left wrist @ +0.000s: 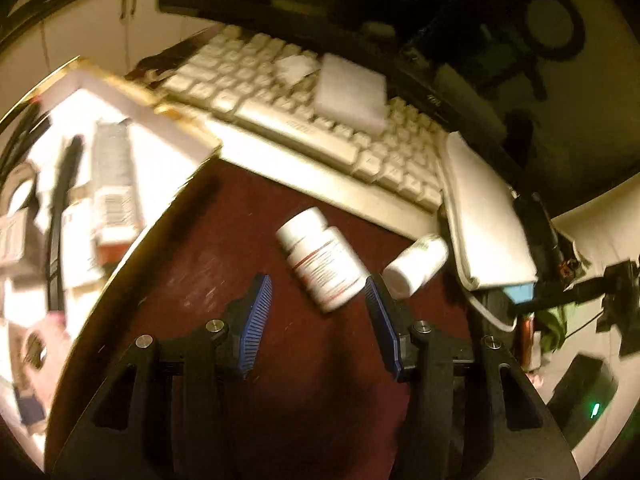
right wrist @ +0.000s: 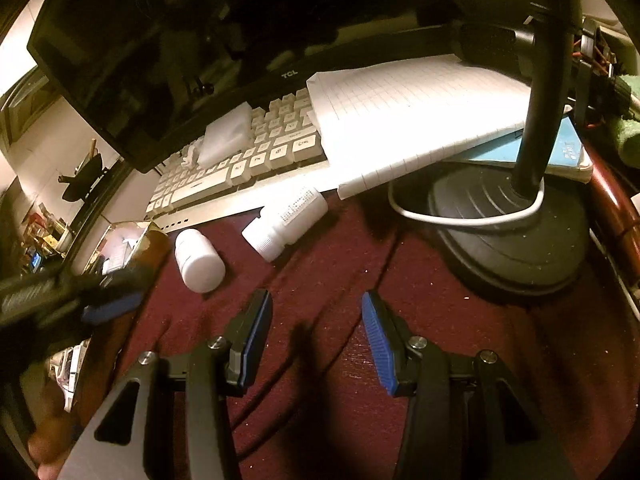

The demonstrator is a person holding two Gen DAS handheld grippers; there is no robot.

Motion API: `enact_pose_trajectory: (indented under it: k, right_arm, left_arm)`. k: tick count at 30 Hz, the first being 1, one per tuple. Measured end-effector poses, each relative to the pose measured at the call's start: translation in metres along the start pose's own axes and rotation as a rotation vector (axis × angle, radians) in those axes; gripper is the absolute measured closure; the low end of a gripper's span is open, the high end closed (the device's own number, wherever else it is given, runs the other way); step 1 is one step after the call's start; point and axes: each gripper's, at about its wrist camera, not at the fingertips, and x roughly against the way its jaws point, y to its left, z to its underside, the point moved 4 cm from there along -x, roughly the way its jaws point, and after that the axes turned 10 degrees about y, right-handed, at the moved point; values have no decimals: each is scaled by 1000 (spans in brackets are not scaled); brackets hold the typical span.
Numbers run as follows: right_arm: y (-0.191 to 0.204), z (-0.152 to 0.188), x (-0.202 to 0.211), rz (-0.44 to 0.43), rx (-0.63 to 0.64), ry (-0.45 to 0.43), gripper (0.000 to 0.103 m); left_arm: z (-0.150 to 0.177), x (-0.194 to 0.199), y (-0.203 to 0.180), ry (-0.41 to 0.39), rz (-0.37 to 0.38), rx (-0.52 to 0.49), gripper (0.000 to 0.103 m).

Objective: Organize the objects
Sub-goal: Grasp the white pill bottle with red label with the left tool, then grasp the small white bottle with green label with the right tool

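Note:
Two white pill bottles lie on their sides on the dark red desk. In the left wrist view the labelled bottle (left wrist: 322, 258) lies just ahead of my open, empty left gripper (left wrist: 318, 286), with its base near the right finger, and the second bottle (left wrist: 416, 264) lies just right of that finger. In the right wrist view the same bottles, one (right wrist: 199, 255) and the other (right wrist: 286, 222), lie ahead and left of my open, empty right gripper (right wrist: 316, 304). The left gripper (right wrist: 104, 304) shows blurred at the left edge there.
A cream keyboard (left wrist: 312, 120) (right wrist: 232, 168) lies beyond the bottles with a white foam block (left wrist: 352, 94) on it. A white open box (left wrist: 80, 184) of items is at left. Gridded paper (right wrist: 408, 120), a black lamp base (right wrist: 508, 228) with a cable and a monitor (right wrist: 160, 40) stand at right and behind.

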Motion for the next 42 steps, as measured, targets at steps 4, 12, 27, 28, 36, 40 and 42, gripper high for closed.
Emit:
enact_pose_trajectory:
  k: [4, 12, 27, 28, 36, 40, 42]
  right_arm:
    - [0, 1, 0, -6, 0, -3, 55]
    - [3, 3, 0, 3, 15, -8, 55]
    - [20, 7, -6, -36, 66, 27, 55]
    - [23, 6, -6, -26, 61, 35, 55]
    - [63, -16, -18, 104, 42, 29, 55]
    - [65, -36, -35, 232, 11, 28, 55]
    - [62, -48, -39, 313, 11, -2, 55]
  left_arm:
    - [-15, -28, -7, 41, -74, -12, 54]
    - [-6, -32, -7, 19, -113, -98, 65]
    - [104, 47, 73, -58, -88, -152, 66]
    - [107, 49, 75, -66, -80, -152, 66]
    - [117, 59, 89, -100, -17, -160, 66]
    - [117, 60, 90, -105, 2, -173, 66]
    - [117, 61, 90, -108, 13, -177, 66]
